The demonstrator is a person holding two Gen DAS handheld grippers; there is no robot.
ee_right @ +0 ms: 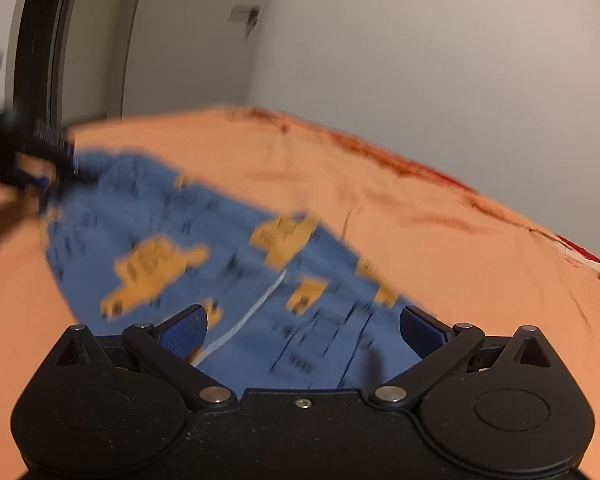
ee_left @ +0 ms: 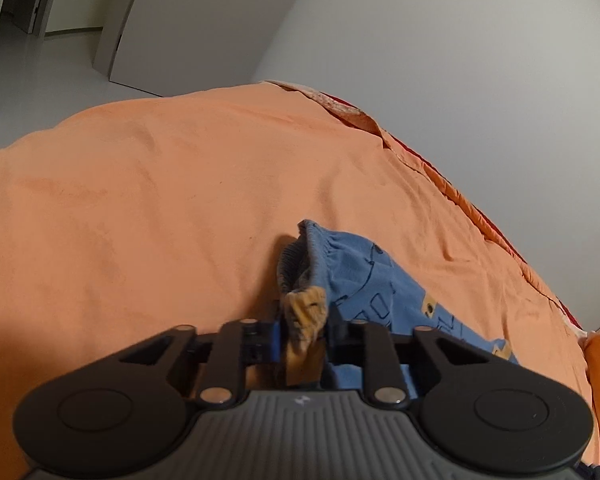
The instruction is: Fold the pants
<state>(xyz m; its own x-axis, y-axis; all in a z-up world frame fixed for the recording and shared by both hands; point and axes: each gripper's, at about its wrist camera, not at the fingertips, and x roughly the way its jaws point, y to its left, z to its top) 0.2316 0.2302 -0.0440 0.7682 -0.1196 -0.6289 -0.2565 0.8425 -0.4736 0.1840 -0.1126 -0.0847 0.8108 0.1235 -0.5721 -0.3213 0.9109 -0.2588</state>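
Blue cotton pants [ee_right: 204,240] printed with yellow vehicle shapes are spread on an orange bed sheet [ee_left: 140,200]. The left gripper [ee_left: 303,336] is closed tightly on a bunched yellow-and-blue edge of the pants. The right gripper [ee_right: 303,332] is held wide open above the fabric, nothing gripped between its blue pads [ee_right: 184,334]. The right view is blurred.

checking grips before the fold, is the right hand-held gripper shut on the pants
No, the right hand-held gripper stands wide open, its blue pads apart with the blue pants spread between and beyond them.
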